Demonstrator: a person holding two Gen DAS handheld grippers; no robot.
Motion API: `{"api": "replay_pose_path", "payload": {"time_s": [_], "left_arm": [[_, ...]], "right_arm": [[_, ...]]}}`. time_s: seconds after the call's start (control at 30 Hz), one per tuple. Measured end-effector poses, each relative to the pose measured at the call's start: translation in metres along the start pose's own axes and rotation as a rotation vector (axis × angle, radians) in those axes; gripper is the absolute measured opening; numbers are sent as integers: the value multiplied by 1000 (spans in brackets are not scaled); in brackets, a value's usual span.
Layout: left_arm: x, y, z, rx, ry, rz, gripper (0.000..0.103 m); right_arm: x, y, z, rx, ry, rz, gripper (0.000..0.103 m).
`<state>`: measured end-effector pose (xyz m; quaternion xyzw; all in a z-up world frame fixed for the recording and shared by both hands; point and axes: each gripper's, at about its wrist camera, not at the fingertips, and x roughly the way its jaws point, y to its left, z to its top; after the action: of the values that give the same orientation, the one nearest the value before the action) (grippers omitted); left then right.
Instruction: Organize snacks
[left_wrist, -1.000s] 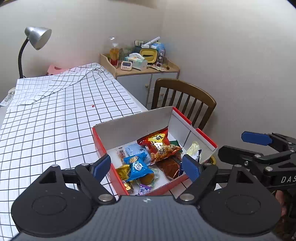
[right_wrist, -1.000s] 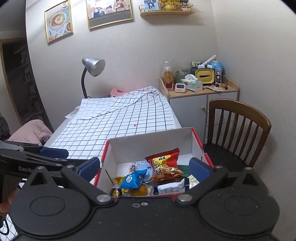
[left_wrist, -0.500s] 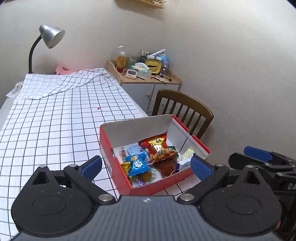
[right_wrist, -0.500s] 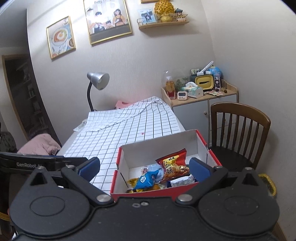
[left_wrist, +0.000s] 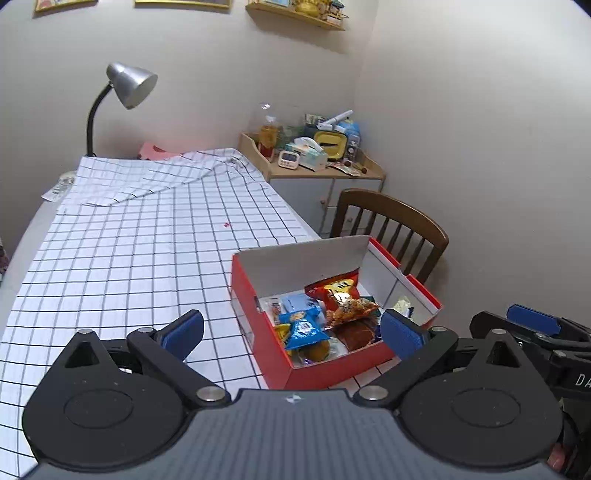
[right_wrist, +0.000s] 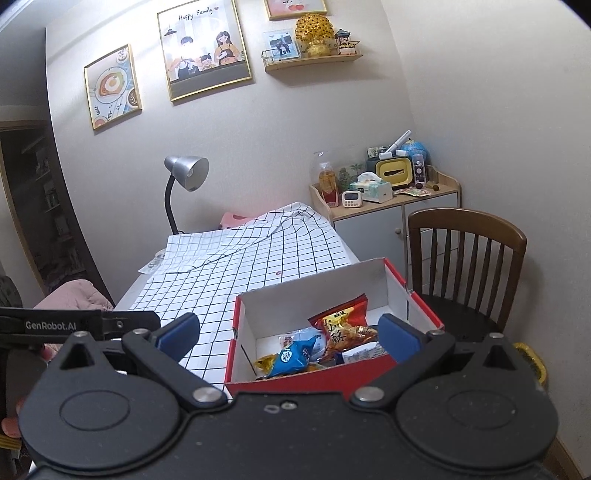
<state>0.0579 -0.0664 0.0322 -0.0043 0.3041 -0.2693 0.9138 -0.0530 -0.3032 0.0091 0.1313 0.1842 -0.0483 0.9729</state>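
Observation:
A red cardboard box (left_wrist: 317, 373) (right_wrist: 314, 380) with a white inside stands at the near right corner of the checked table. Several snack packets lie in it: a red-orange bag (left_wrist: 341, 293) (right_wrist: 341, 328), a blue packet (left_wrist: 304, 328) (right_wrist: 291, 356), a brown one (left_wrist: 356, 334) and small sweets. My left gripper (left_wrist: 291, 332) hovers in front of the box, open wide, nothing between its blue pads. My right gripper (right_wrist: 288, 334) is open too and empty, set back from the box's near wall. Each gripper shows at the edge of the other's view.
A black-and-white checked cloth (left_wrist: 129, 236) covers the table, rumpled at the far end by a silver desk lamp (left_wrist: 129, 85). A wooden chair (left_wrist: 391, 225) (right_wrist: 469, 254) stands right of the box. A cluttered side cabinet (left_wrist: 314, 166) sits in the corner.
Both grippers have drawn back from the box, which now looks smaller and farther. The left jaws stand wider than a second ago. The snacks have not moved.

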Motion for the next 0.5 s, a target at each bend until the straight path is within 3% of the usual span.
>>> {"api": "replay_pose_path", "payload": {"time_s": [0.5], "left_arm": [[-19,6,-10,-16,-8,35,103]], "right_arm": [[-4,22,-14,-21,12,-59,103]]}}
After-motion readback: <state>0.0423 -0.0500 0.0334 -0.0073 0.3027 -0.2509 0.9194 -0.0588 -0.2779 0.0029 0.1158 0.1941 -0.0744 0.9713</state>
